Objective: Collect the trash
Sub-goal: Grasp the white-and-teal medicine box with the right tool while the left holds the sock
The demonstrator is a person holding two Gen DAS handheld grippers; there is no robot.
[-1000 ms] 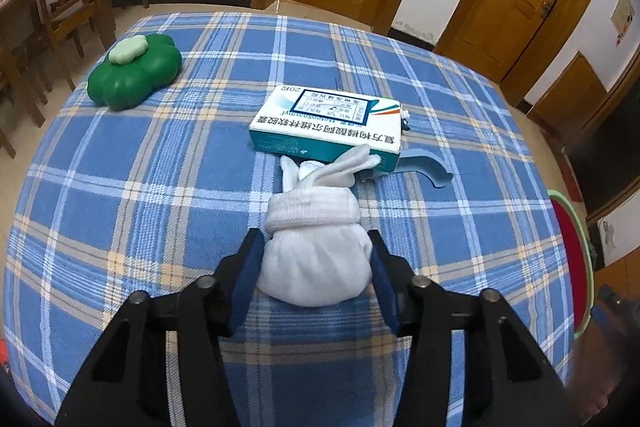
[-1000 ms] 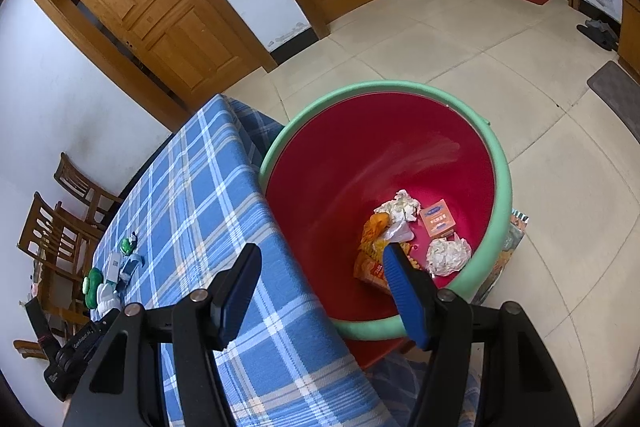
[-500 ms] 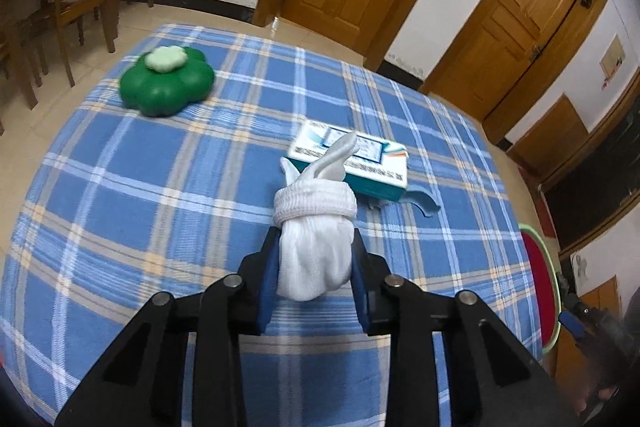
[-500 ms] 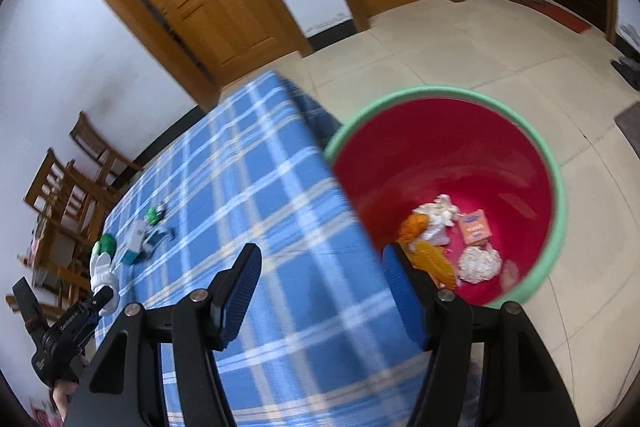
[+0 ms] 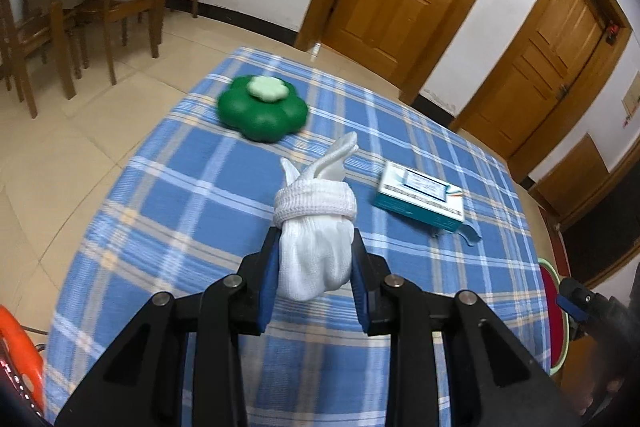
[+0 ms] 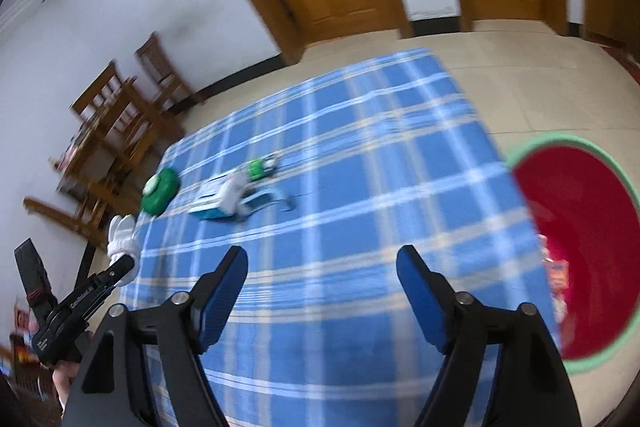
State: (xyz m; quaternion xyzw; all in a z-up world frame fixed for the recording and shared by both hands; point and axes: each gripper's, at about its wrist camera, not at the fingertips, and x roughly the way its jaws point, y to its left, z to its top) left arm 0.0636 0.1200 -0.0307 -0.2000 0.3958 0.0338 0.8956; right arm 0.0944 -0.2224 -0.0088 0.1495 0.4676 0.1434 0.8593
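Off the table's far right edge, low on the floor, stands the red bin (image 6: 576,263) with its green rim, well apart from the left gripper (image 5: 314,267), which is clamped on the balled white glove (image 5: 314,247) above the blue checked tablecloth (image 5: 160,207). That glove's long axis runs straight out along the fingers, cuff end forward. Nearer the bin, the right gripper (image 6: 322,291) is opening with nothing between its jaws. Motion blur smears the teal box (image 6: 218,201) and small bits beside it; the bin's contents are barely legible.
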